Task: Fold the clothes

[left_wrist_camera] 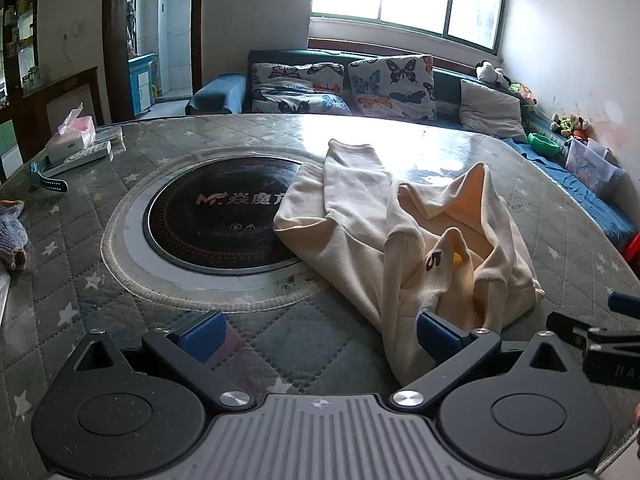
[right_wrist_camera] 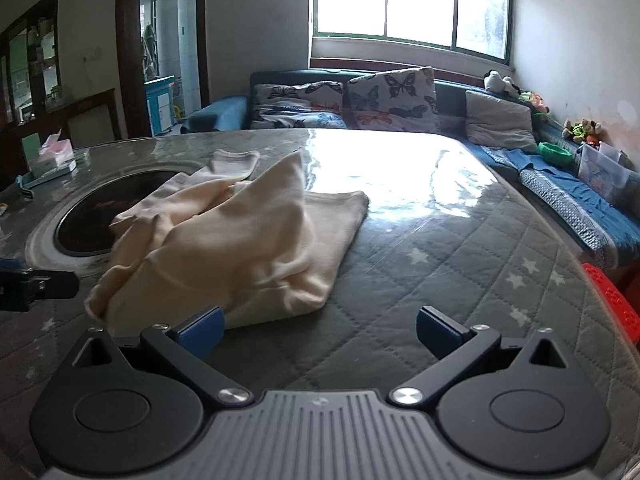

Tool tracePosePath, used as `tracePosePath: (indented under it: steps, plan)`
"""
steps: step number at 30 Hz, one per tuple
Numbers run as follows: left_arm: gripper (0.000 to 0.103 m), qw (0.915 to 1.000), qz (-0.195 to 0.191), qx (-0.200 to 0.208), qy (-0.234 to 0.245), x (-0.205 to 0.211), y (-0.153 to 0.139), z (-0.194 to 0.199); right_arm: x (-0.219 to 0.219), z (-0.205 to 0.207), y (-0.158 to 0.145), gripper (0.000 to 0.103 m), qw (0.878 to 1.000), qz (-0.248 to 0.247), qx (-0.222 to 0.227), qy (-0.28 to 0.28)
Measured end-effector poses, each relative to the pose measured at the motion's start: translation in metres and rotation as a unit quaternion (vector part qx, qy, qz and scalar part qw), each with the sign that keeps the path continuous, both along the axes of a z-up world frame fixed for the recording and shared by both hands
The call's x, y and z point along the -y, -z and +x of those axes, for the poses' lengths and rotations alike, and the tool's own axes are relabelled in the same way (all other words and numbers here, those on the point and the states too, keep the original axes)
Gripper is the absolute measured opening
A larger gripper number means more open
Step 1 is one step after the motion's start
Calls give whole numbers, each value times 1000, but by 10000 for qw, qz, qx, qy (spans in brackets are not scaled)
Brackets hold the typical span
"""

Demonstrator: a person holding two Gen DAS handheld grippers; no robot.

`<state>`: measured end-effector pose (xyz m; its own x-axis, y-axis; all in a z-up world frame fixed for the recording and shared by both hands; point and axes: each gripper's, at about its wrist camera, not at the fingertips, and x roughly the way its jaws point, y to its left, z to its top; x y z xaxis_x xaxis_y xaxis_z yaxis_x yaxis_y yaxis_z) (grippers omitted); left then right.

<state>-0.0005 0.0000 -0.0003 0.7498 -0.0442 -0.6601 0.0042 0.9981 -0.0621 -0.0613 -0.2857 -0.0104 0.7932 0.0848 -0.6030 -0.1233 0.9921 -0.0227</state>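
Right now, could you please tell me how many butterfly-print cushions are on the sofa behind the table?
2. The left butterfly cushion lies low against the sofa back; the right butterfly cushion stands propped beside it, touching. A plain grey cushion sits further right. Others may be hidden.

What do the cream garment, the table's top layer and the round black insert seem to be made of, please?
Cream garment: soft matte knit, probably cotton fleece; it slumps in thick rounded folds.
Table's top layer: seemingly clear glossy plastic over quilted star-print fabric; it mirrors the window glare.
Round black insert: smooth, shiny, likely glass or ceramic, with a pale metal-looking ring; uncertain.
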Motion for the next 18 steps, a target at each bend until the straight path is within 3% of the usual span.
tracePosePath:
  steps: [7, 18]
  plan:
    - [103, 10000, 5, -74, -3, 0, 2, -3, -1, -8, -1, 103, 9999, 123, 85, -32]
    - [103, 9997, 4, -236, -28, 0, 7, -9, -7, -12, 0, 103, 9997, 172, -145, -134]
